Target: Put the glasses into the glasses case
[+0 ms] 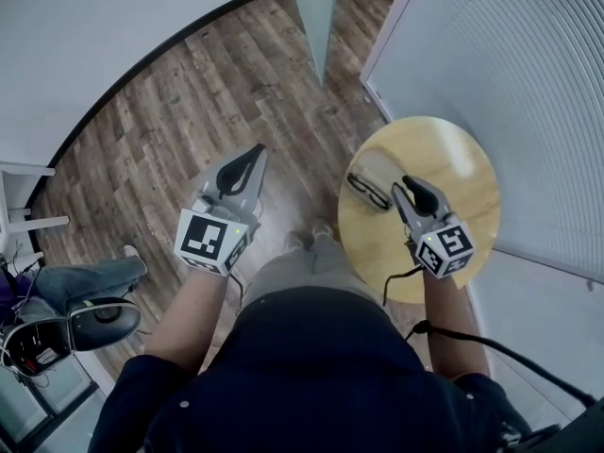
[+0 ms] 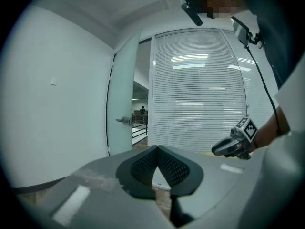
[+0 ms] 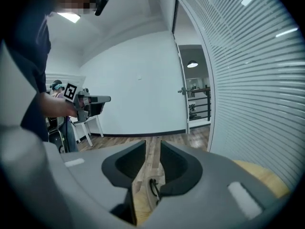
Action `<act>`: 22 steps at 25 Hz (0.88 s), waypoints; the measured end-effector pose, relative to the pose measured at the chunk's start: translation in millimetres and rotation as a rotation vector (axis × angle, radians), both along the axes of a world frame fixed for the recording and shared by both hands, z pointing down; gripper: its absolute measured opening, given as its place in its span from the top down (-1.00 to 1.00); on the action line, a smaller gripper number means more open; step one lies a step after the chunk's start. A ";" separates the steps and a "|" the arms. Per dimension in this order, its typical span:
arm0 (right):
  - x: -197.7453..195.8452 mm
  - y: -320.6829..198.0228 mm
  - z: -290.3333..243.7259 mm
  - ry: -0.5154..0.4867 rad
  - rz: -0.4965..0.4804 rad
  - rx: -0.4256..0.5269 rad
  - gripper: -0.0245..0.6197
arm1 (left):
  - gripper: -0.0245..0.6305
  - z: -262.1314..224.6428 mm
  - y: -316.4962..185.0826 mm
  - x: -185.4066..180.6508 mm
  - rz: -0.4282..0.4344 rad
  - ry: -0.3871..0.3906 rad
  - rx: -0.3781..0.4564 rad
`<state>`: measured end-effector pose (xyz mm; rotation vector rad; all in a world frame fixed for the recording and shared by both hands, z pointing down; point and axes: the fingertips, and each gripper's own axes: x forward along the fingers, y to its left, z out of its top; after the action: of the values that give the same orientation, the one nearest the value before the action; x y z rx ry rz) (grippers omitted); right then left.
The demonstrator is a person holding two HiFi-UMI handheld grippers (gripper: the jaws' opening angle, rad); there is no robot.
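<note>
A round wooden table [image 1: 453, 159] stands at the right of the head view. A pale glasses case [image 1: 377, 166] lies near its left edge, and dark-framed glasses [image 1: 366, 192] lie just in front of the case. My right gripper [image 1: 406, 181] hovers over the table beside them, jaws a narrow slot apart and holding nothing. In the right gripper view [image 3: 153, 149], a bit of the dark glasses [image 3: 153, 187] shows below that slot. My left gripper [image 1: 260, 149] hangs over the wood floor left of the table. Its jaws [image 2: 156, 148] meet at the tips and hold nothing.
A wall of white blinds [image 1: 510, 83] runs behind and right of the table. A glass door [image 1: 316, 8] stands at the top. At the far left stand a white chair [image 1: 19, 210] and a seat with dark gear [image 1: 94, 319]. The person's legs are between the grippers.
</note>
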<state>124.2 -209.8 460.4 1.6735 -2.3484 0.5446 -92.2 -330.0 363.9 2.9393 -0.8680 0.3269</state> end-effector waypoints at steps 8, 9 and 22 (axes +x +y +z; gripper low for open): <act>13.7 25.1 -60.0 -0.003 0.104 0.134 0.66 | 0.91 -61.0 15.2 6.9 0.017 0.117 0.043; 14.7 25.9 -64.1 -0.011 0.115 0.146 0.66 | 0.91 -64.8 17.1 6.9 0.020 0.120 0.056; 17.9 56.2 -92.6 -0.038 0.176 0.241 0.76 | 0.91 -69.2 47.5 -21.2 0.002 0.084 0.123</act>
<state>142.0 -153.6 367.9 2.0053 -2.3879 0.3344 -113.4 -282.5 294.7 3.0403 -0.9059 0.1542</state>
